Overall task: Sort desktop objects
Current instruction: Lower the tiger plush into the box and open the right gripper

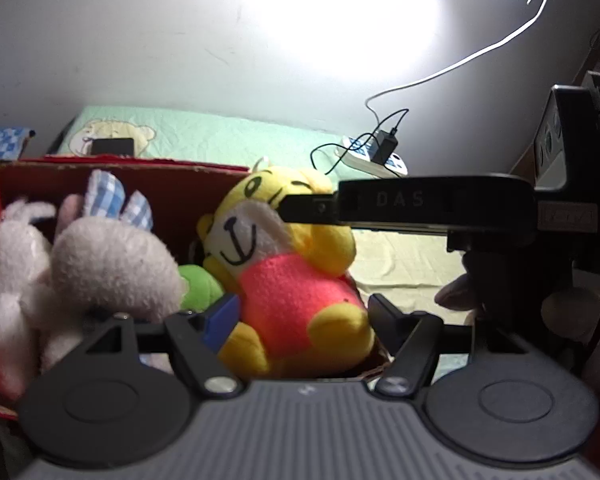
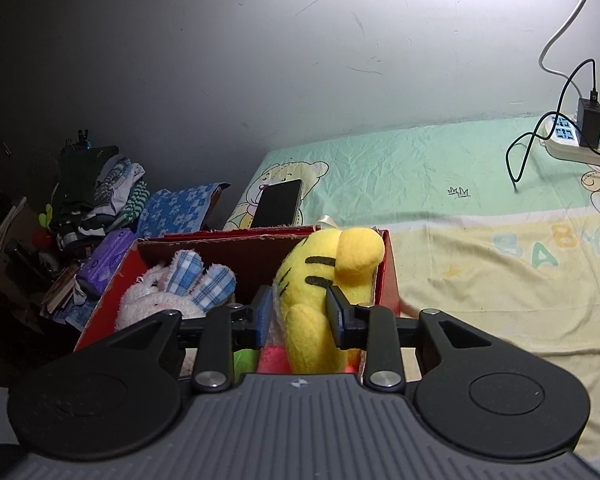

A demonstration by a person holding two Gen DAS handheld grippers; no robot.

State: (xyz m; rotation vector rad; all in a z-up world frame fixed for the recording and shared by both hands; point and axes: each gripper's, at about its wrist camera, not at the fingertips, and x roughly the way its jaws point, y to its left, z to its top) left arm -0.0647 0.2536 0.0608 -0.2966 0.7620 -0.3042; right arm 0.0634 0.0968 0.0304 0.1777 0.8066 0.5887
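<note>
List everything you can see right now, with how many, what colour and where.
tiger toy: one, yellow with red belly, right end of box, held by the head
rabbit toy: one, white with blue-check ears, left end of box
green toy: one, mostly hidden between rabbit and tiger
box: one, red, on the sheet's near left edge
phone: one, black, on sheet behind box
power strip: one, white and blue, far right, black charger plugged in
sheet: one, green and yellow, bear print
clothes pile: mixed colours, far left
left gripper: open, around tiger's belly
right gripper: shut on tiger's head
</note>
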